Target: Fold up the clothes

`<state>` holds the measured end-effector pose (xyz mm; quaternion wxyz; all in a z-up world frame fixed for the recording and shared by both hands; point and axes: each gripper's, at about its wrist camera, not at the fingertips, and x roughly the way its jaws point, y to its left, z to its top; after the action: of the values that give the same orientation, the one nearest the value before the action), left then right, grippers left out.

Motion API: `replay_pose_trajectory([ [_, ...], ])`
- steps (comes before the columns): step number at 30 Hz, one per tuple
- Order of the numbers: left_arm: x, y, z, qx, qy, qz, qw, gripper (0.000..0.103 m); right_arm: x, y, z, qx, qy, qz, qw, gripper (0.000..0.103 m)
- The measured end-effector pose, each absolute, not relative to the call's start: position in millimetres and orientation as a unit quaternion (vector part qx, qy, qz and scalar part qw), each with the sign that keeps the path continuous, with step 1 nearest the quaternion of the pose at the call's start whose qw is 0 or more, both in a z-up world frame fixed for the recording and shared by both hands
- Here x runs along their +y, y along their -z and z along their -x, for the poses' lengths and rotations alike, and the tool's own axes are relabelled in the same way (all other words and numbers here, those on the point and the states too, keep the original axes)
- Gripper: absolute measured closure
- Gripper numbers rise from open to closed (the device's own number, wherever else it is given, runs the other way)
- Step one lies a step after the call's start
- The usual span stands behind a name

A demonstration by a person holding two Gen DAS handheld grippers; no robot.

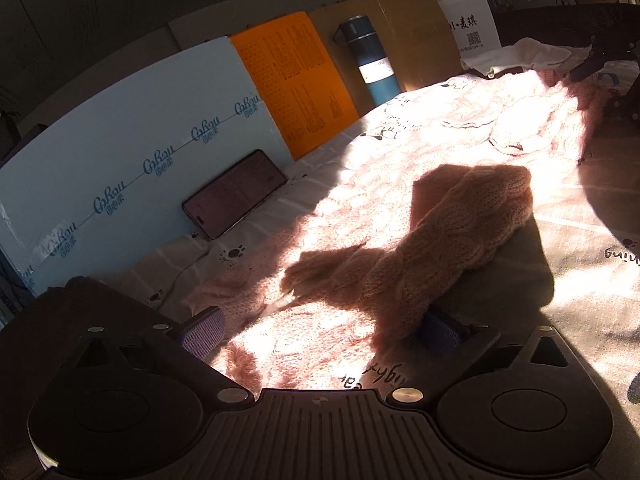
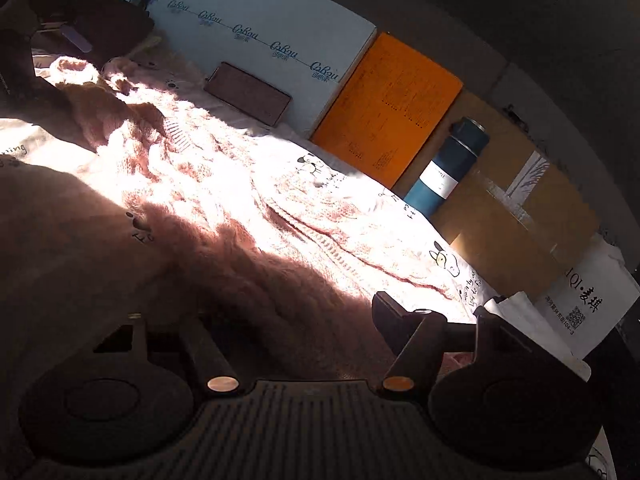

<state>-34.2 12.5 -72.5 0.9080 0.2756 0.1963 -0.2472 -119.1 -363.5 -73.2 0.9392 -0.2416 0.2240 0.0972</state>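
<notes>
The pink knitted sweater [image 1: 460, 128] lies spread across the printed sheet [image 1: 600, 300], its sleeve [image 1: 424, 252] draped inward over the left gripper [image 1: 320, 332], whose jaws stand spread, seemingly mid-fold; the right gripper [image 2: 304, 328], jaws spread, rests at the near hem.

Printed sheet [image 1: 592, 280] — pink sweater [image 1: 420, 264], phone [image 1: 236, 196], flask [image 1: 374, 60].

My right gripper [image 2: 304, 320] hangs low over the pink knitted sweater [image 2: 240, 208], its jaws spread apart with shaded knit between them. Ahead, the sweater lies in sunlight on a cartoon-print sheet [image 2: 444, 260]. Beyond it and to my right, a blue flask [image 2: 444, 172] stands against an orange board [image 2: 384, 108].
</notes>
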Motion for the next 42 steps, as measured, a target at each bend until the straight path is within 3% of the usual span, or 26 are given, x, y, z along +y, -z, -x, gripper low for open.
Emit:
replay_pose_trajectory([
  [1,14,71,33,0.200,0.254,-0.266,0.908,0.016,-370,70,115,0.226,-0.103,0.210,0.946,0.065],
  [2,16,69,31,0.206,0.265,-0.257,0.907,0.056,-377,66,111,0.227,-0.108,0.178,0.951,0.075],
  [3,18,67,29,0.208,0.272,-0.244,0.907,0.078,-383,62,107,0.224,-0.112,0.144,0.957,0.081],
  [4,20,65,27,0.206,0.276,-0.228,0.911,0.091,-388,57,106,0.215,-0.115,0.120,0.962,0.082],
  [11,42,36,-4,0.189,0.285,-0.053,0.938,0.091,-422,28,73,0.176,-0.133,-0.009,0.975,0.084],
  [19,61,37,-74,0.265,0.263,0.114,0.921,0.088,-461,37,0,0.242,-0.128,-0.175,0.946,0.079],
  [22,68,46,-91,0.282,0.255,0.158,0.911,0.079,-465,40,-12,0.250,-0.107,-0.210,0.939,0.069],
  [24,75,53,-99,0.289,0.249,0.201,0.902,0.072,-466,41,-17,0.251,-0.096,-0.217,0.938,0.056],
  [26,85,61,-106,0.295,0.237,0.248,0.892,0.051,-465,41,-21,0.251,-0.078,-0.216,0.940,0.046],
  [28,88,64,-107,0.289,0.239,0.268,0.887,0.049,-467,43,-31,0.261,-0.049,-0.222,0.938,0.034],
  [30,87,65,-106,0.281,0.247,0.277,0.885,0.044,-468,46,-40,0.271,-0.028,-0.226,0.935,0.032],
  [32,87,67,-105,0.273,0.255,0.286,0.882,0.032,-467,50,-48,0.283,-0.018,-0.229,0.931,0.027],
  [33,87,68,-105,0.269,0.259,0.290,0.881,0.031,-465,50,-49,0.283,-0.009,-0.226,0.932,0.020],
  [36,80,67,-102,0.268,0.264,0.264,0.888,0.027,-458,45,-50,0.278,0.022,-0.207,0.938,0.018],
  [42,65,63,-97,0.263,0.258,0.218,0.903,0.019,-429,16,-21,0.170,0.087,-0.113,0.975,0.012],
])
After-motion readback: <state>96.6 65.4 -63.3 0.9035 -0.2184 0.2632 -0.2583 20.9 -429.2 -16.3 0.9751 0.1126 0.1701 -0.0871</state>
